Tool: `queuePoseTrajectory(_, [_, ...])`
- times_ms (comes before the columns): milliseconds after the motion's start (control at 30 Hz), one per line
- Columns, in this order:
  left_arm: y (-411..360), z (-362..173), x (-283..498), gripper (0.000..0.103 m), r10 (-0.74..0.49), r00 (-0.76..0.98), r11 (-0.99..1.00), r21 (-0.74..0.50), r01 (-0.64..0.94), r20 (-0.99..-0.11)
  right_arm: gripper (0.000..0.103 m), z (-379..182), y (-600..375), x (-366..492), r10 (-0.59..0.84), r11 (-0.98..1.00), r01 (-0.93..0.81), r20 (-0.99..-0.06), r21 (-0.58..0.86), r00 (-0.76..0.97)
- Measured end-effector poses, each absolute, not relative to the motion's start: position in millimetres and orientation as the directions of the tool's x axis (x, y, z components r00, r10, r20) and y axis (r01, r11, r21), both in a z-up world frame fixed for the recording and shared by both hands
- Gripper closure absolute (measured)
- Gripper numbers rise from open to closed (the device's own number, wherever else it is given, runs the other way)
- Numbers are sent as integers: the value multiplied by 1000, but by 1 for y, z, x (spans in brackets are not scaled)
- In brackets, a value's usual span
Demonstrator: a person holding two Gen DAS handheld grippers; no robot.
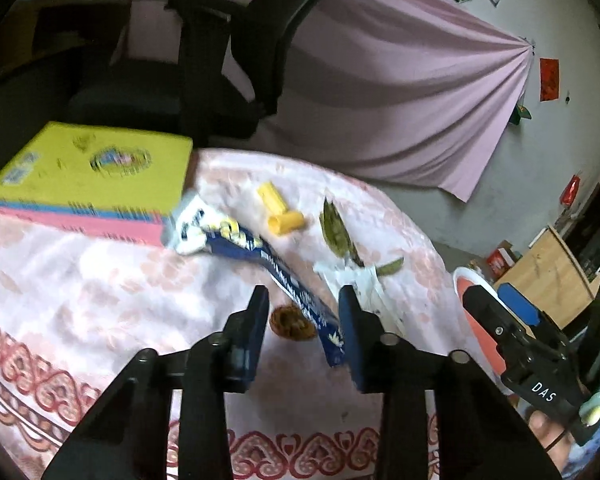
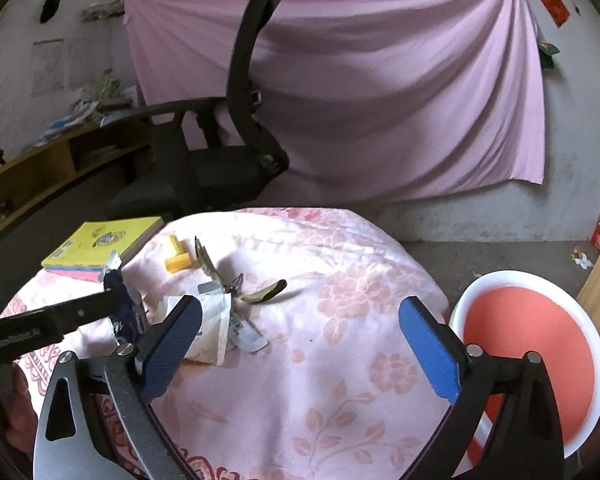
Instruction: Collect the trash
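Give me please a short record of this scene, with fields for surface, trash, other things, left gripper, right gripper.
surface: round table with pink floral cloth
trash: blue wrapper, white wrapper, leaves, yellow tubes, brown nut
other things: yellow book, black chair, red stool
left gripper: jaws narrowed around blue wrapper's end and nut, grip unclear
right gripper: open, above table, holds nothing

Blurred print on blue wrapper (image 1: 296,288)
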State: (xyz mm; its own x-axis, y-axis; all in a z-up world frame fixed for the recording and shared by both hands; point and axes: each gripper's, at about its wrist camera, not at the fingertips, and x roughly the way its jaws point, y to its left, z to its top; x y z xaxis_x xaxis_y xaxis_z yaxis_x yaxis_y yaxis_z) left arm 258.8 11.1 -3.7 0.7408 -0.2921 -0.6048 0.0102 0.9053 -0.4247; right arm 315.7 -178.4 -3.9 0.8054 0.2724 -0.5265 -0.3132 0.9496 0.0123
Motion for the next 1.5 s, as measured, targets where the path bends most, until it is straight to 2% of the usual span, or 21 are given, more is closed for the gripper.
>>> queuePoseTrajectory(67, [18, -11, 260, 84, -334, 719, 876, -482, -1, -609, 3, -3, -177, 314, 273, 948, -319, -526, 4, 806])
queuePoseTrajectory(167, [25, -16, 262, 90, -367, 708, 849, -528, -10, -604, 4, -3, -175, 314, 277, 945, -326, -529, 0, 802])
queuePoseTrajectory(200, [26, -15, 260, 91, -371, 710, 846, -534, -8, -598, 6, -3, -175, 314, 279, 944, -330, -533, 0, 799])
queuePoseTrajectory(267, [25, -13, 257, 95, -372, 716, 848, -530, 3, -591, 14, -4, -173, 315, 285, 942, -337, -544, 5, 789])
queuePoseTrajectory(367, [26, -7, 251, 99, -366, 724, 858, -514, 19, -584, 15, -6, -171, 317, 294, 939, -344, -560, 16, 775])
queuePoseTrajectory(433, [27, -3, 246, 99, -353, 734, 869, -494, 28, -580, 16, -6, -169, 316, 304, 935, -353, -567, 25, 765])
queuePoseTrajectory(567, [34, 4, 233, 100, -321, 745, 894, -446, 34, -586, 25, -10, -160, 317, 356, 917, -392, -595, 73, 721])
queuePoseTrajectory(733, [48, 3, 226, 100, -291, 745, 903, -430, 7, -600, 26, -20, -141, 321, 421, 884, -448, -645, 134, 638])
queuePoseTrajectory(900, [56, -1, 225, 100, -283, 742, 899, -437, -14, -607, 27, -29, -121, 328, 407, 878, -466, -687, 112, 602])
queuePoseTrajectory(1000, [55, -3, 226, 100, -278, 740, 902, -431, -17, -612, 31, -35, -112, 329, 385, 876, -475, -715, 84, 584])
queuePoseTrajectory(1333, [57, -7, 230, 100, -275, 738, 901, -433, -26, -616, 50, -43, -106, 329, 363, 867, -496, -745, 50, 559])
queuePoseTrajectory(1433, [56, -7, 230, 100, -275, 739, 901, -433, -26, -616, 60, -43, -106, 328, 361, 864, -502, -748, 42, 558])
queuePoseTrajectory(1500, [57, -6, 229, 100, -274, 740, 902, -431, -23, -614, 61, -43, -104, 326, 354, 862, -505, -746, 27, 564])
